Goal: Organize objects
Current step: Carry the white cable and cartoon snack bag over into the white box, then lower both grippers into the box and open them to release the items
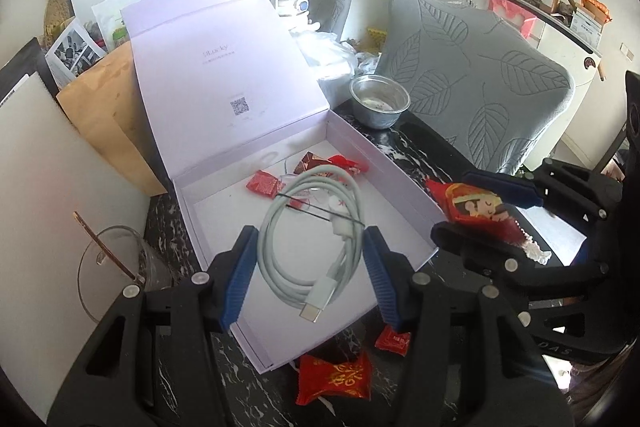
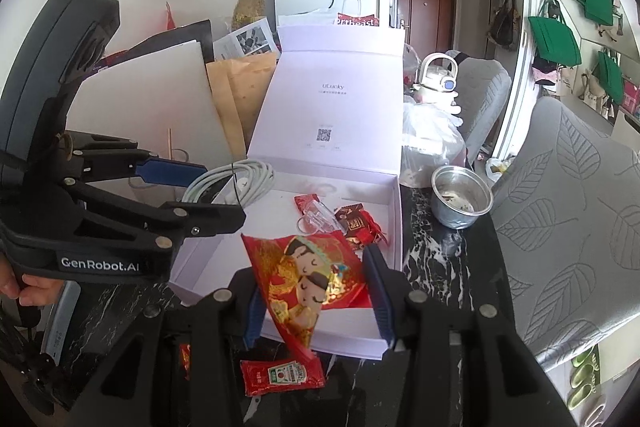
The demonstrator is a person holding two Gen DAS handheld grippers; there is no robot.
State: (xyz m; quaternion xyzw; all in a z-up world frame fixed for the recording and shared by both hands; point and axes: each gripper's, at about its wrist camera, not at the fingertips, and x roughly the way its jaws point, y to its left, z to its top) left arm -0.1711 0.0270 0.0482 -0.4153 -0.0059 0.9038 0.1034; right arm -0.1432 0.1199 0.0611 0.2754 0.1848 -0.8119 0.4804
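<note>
Currently the left claw (image 1: pixel 308 267) clasps a coiled white charging cable (image 1: pixel 316 227) between its blue pads and holds it above the open white box (image 1: pixel 400 163). The right claw (image 2: pixel 316 295) grips a red cartoon-printed packet (image 2: pixel 312 275) by its sides, over the box's near edge. Inside the box lie several red and brown candies (image 2: pixel 356 223) and a clear plastic piece (image 2: pixel 316 217). On the dark marble counter (image 2: pixel 424 251) in front of the box rest a red ketchup sachet (image 2: pixel 282 375) and more red candies (image 1: pixel 334 377). A steel bowl (image 2: pixel 460 201) stands just beside the box. Likely risks: the loosely wound cable could spring open and drape over the wall when let go, and the packet could slide down outside the near edge.
</note>
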